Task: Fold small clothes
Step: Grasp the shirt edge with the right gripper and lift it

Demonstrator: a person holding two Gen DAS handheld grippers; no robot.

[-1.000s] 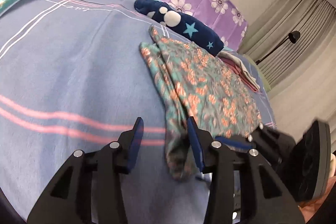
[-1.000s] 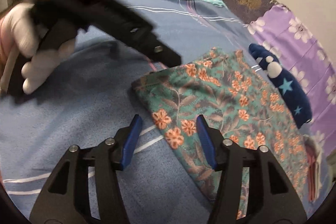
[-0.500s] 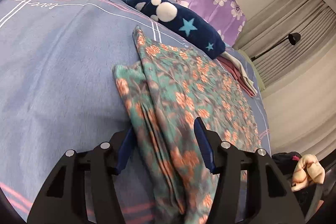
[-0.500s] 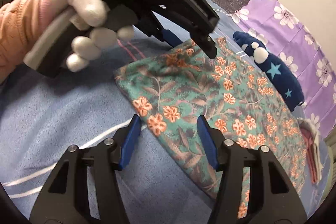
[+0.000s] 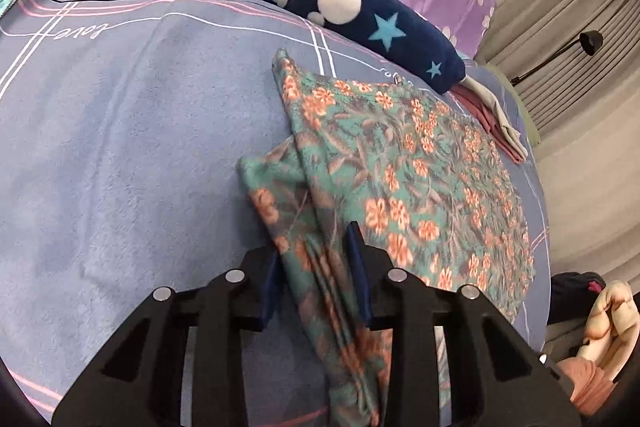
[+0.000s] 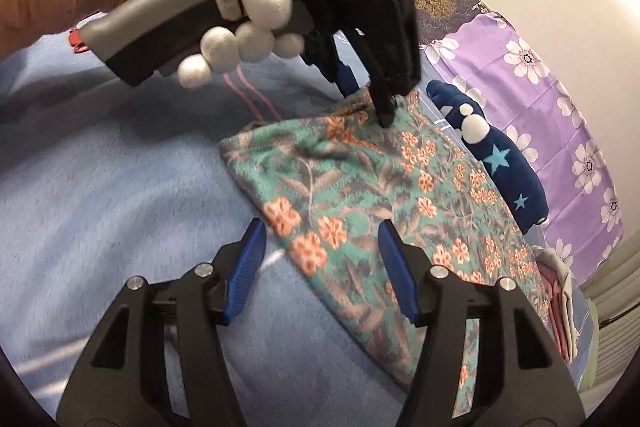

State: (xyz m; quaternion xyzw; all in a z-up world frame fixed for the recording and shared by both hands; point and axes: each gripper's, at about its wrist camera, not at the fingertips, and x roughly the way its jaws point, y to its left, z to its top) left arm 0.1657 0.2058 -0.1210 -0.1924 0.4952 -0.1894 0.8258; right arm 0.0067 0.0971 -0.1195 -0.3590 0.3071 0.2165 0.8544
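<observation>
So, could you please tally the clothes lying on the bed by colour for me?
Teal floral garment: 1
Navy garment with stars and white dots: 1
Pink-and-cream folded garment: 1
Total: 3

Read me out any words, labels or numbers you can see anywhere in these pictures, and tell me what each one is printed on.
"love": cursive script, seen upside down in the left wrist view, printed on the blue bedsheet at.
A second cursive print on the bedsheet, beside the navy star-patterned garment, at: too small to read.
Small print on the dark tree-patterned cloth: too blurred to read.
Nothing else carries text.
</observation>
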